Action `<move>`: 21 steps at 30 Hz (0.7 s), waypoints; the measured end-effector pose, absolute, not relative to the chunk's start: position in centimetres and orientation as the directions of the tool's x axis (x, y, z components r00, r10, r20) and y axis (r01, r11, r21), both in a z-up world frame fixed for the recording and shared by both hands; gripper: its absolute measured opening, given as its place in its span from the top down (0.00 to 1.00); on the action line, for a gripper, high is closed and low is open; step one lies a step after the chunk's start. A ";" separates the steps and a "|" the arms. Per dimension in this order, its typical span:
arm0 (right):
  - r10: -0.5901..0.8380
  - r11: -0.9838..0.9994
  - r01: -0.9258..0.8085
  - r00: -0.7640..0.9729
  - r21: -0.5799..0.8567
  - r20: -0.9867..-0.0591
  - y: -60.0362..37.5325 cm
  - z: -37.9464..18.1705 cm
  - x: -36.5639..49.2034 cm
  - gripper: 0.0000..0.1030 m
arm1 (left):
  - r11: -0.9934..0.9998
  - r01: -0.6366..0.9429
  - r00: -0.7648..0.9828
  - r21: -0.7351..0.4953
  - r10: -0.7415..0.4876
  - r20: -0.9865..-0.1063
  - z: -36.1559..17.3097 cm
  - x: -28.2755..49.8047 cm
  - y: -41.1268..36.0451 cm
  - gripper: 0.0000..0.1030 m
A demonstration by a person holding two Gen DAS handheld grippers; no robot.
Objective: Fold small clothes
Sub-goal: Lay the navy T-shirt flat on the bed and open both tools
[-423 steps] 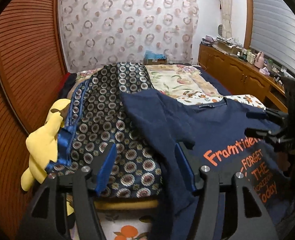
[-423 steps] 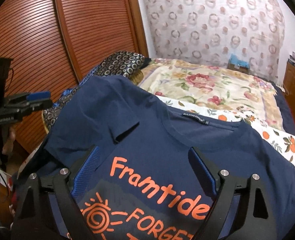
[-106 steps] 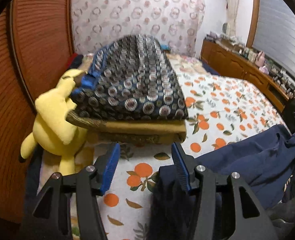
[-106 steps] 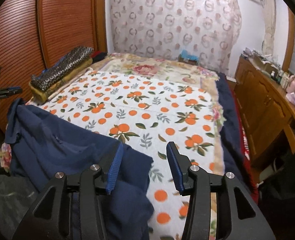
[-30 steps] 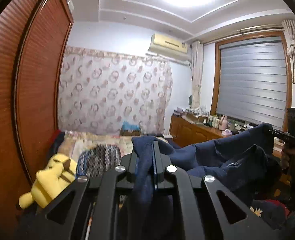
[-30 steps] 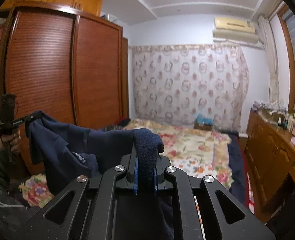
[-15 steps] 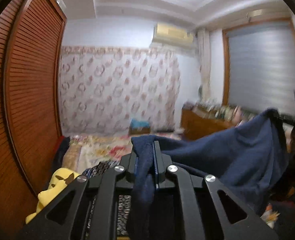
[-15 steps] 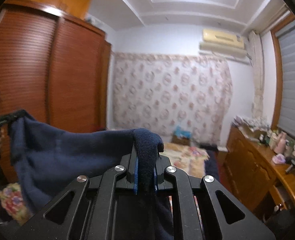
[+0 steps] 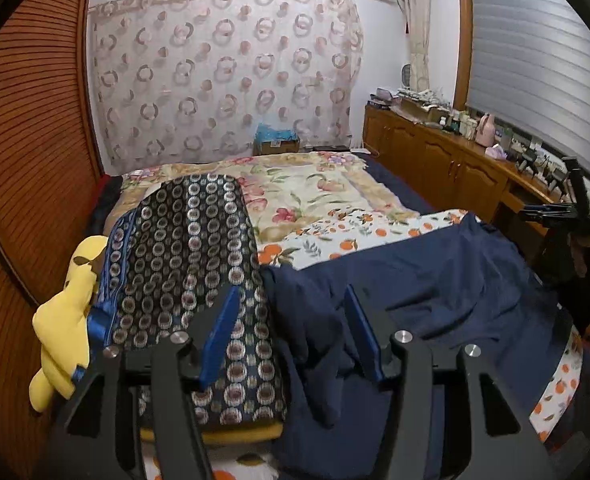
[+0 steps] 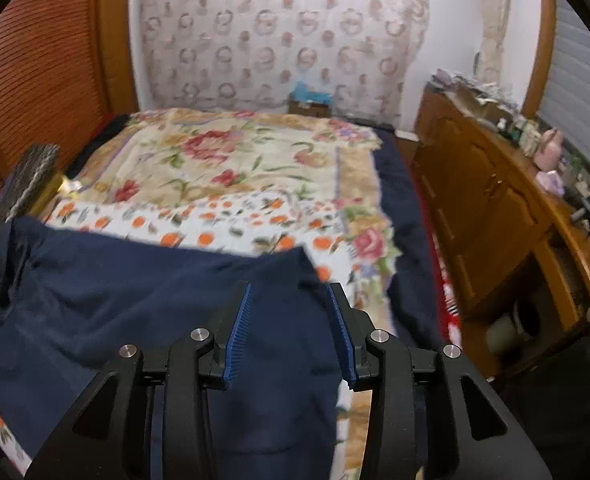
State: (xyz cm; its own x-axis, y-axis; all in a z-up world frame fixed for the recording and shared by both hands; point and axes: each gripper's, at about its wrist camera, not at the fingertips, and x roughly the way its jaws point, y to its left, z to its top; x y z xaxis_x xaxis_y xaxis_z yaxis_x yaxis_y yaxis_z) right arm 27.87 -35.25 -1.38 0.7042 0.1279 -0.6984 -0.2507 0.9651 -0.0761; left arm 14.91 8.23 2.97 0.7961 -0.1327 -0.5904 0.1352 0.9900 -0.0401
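So far the navy T-shirt (image 9: 435, 280) is only laid out on the bed (image 9: 315, 188), plain side up, rumpled, one edge against the patterned cushion (image 9: 191, 248); no fold shows yet. Left gripper (image 9: 291, 328) and right gripper (image 10: 291, 332) fingers are opening, cloth slack between them, unpinched.

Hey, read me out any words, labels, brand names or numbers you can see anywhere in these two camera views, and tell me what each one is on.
No text can be read in either view.
Navy shirt: plain side up, no print showing.
Cardboard box by the curtain: a pale label, too small to read.
Bottles and boxes on the wooden cabinet: too small and blurred to read.
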 end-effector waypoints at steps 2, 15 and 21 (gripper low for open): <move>0.152 0.962 -0.268 0.703 -0.061 -0.695 -35.2 -2.0 26.5 0.63 | 0.989 0.140 0.789 -0.052 -0.143 -0.598 2.4 14.2 7.9 0.48; 0.206 0.953 -0.304 0.657 -0.005 -0.725 -35.1 -8.8 20.0 0.63 | 0.985 0.146 0.689 -0.089 -0.165 -0.705 -5.6 12.7 5.7 0.48; 0.214 0.955 -0.296 0.640 0.020 -0.738 -35.3 -10.2 19.6 0.63 | 0.985 0.147 0.653 -0.088 -0.163 -0.739 -7.5 13.0 4.5 0.48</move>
State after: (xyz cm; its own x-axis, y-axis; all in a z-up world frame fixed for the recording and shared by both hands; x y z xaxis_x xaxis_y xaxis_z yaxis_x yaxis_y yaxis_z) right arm 19.59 -35.25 -10.22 0.6396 0.2136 -0.7384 -0.2958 0.9550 0.0201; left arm 12.99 4.53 -7.49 0.6532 -0.1635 -0.7393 0.1469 0.9852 -0.0880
